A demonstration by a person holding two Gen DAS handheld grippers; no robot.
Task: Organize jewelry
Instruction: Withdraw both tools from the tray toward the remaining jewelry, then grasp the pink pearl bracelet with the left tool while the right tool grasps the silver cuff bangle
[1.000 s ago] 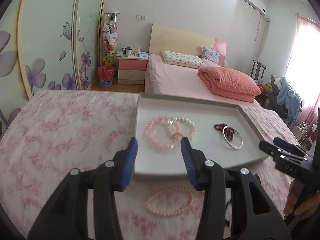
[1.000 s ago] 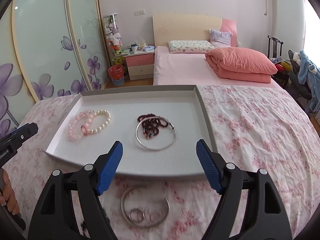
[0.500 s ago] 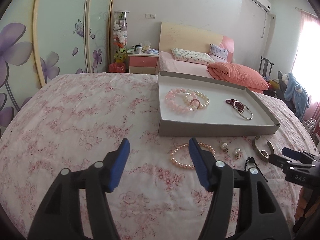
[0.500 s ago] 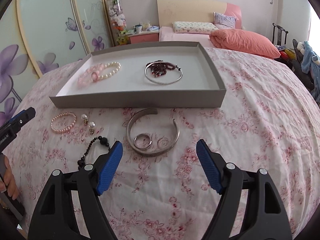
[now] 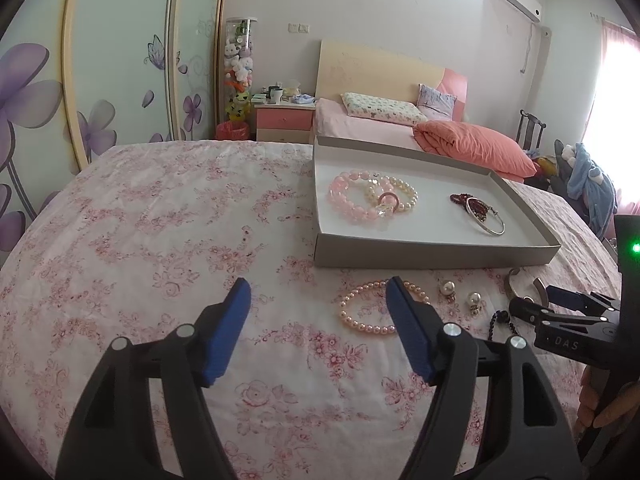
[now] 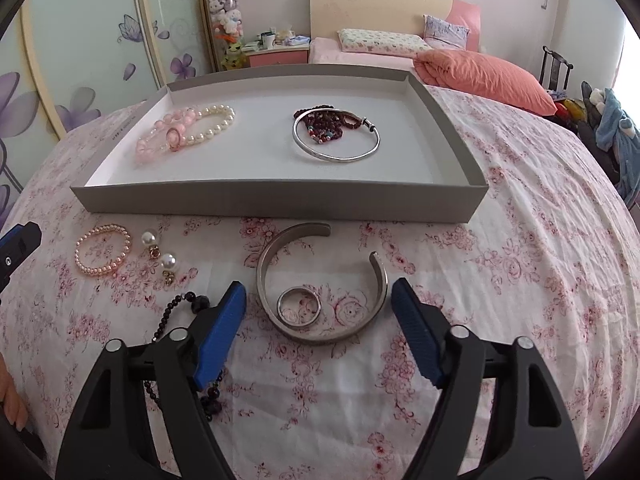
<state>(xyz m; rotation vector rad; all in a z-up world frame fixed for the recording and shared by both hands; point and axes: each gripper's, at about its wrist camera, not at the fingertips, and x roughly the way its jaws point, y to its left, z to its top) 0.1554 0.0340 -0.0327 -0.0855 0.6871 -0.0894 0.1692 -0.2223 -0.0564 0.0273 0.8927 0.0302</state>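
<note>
A grey tray (image 6: 280,200) on the floral cloth holds pink and pearl bracelets (image 6: 180,132), a dark red bead strand and a silver bangle (image 6: 336,156). In front of it lie a small pink pearl bracelet (image 5: 368,308), two pearl earrings (image 6: 150,238), a black bead string (image 6: 180,308), a silver cuff (image 6: 320,336) and a ring (image 6: 299,290). My right gripper (image 6: 319,286) hovers over the cuff and ring, its jaws closing, pads not touching them. My left gripper (image 5: 318,286) is opening over bare cloth, the pink pearl bracelet just behind its right finger.
The tray (image 5: 400,256) stands right of centre in the left wrist view, with wide floral cloth (image 5: 160,240) to its left. A bed with a pink quilt (image 5: 472,148), a nightstand and flowered wardrobe doors lie beyond. A hand (image 5: 600,412) holds the right gripper.
Both grippers drew back from over the tray and sank toward the cloth in front of it. The left jaws widened; the right jaws narrowed a little over the cuff.
</note>
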